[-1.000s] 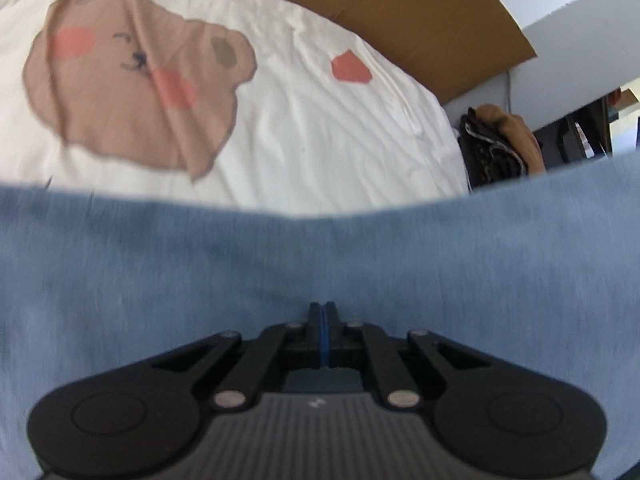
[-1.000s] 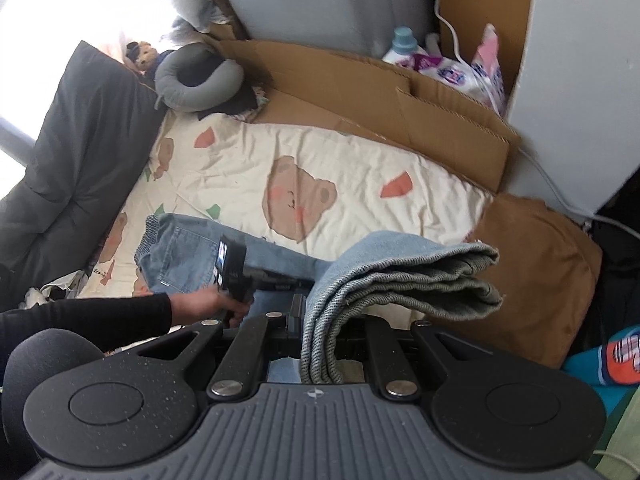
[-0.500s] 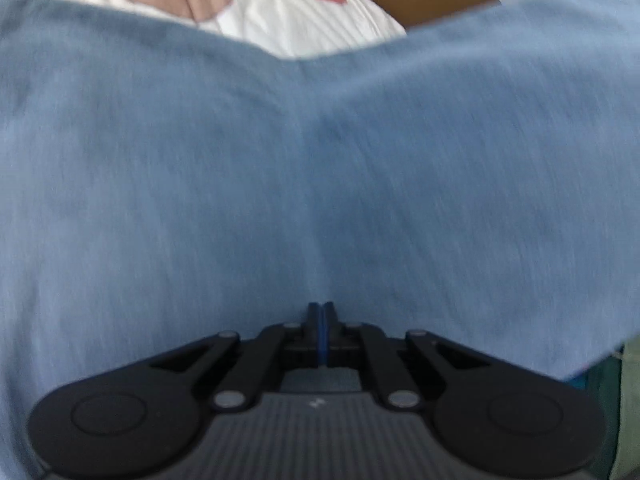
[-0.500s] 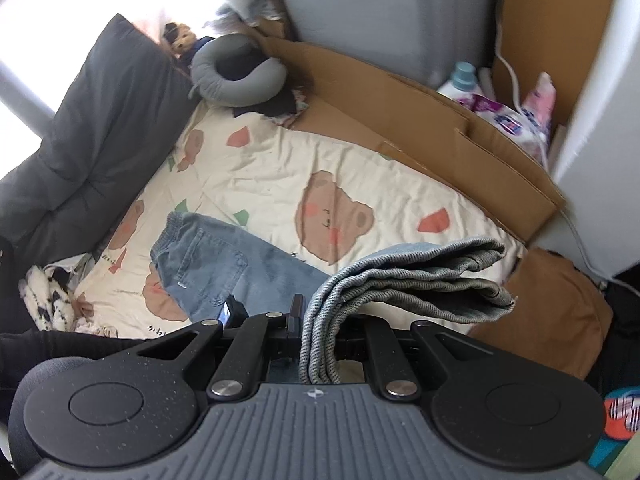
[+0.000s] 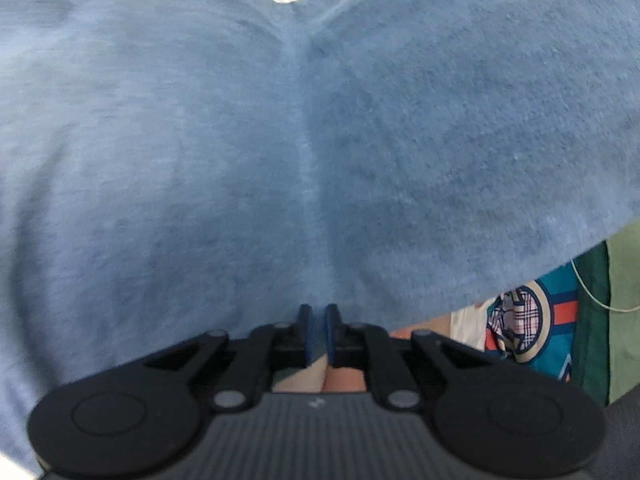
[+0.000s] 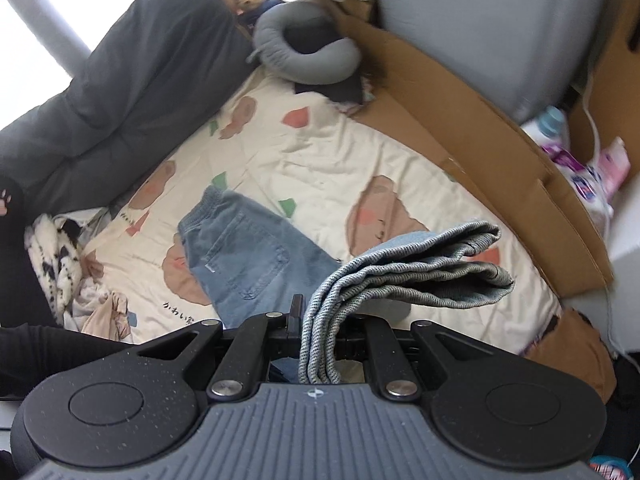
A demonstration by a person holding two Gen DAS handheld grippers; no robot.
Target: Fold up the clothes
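Note:
Light-blue jeans point(image 6: 240, 248) lie with the waistband flat on a cream bear-print sheet point(image 6: 320, 160). Their legs are folded up into a layered bundle point(image 6: 420, 268) that hangs over the sheet, and my right gripper point(image 6: 320, 320) is shut on the bundle's near end. In the left wrist view the denim point(image 5: 280, 140) fills nearly the whole picture. My left gripper point(image 5: 318, 320) sits at its lower edge with the jaws opening. A narrow gap shows between the pads, with a strip of denim still in it.
Flattened cardboard point(image 6: 460, 112) lines the sheet's far right side. A grey neck pillow point(image 6: 304, 56) and a dark cushion point(image 6: 140, 80) border the back and left. Loose clothes point(image 6: 60, 256) lie at left, a brown cloth point(image 6: 572, 344) at right. A black sleeve point(image 6: 60, 348) reaches in.
The denim has risen to cover nearly all of the left wrist view, and the left jaws have parted slightly. The right gripper swung with its bundle; the other hand's gripper left its view.

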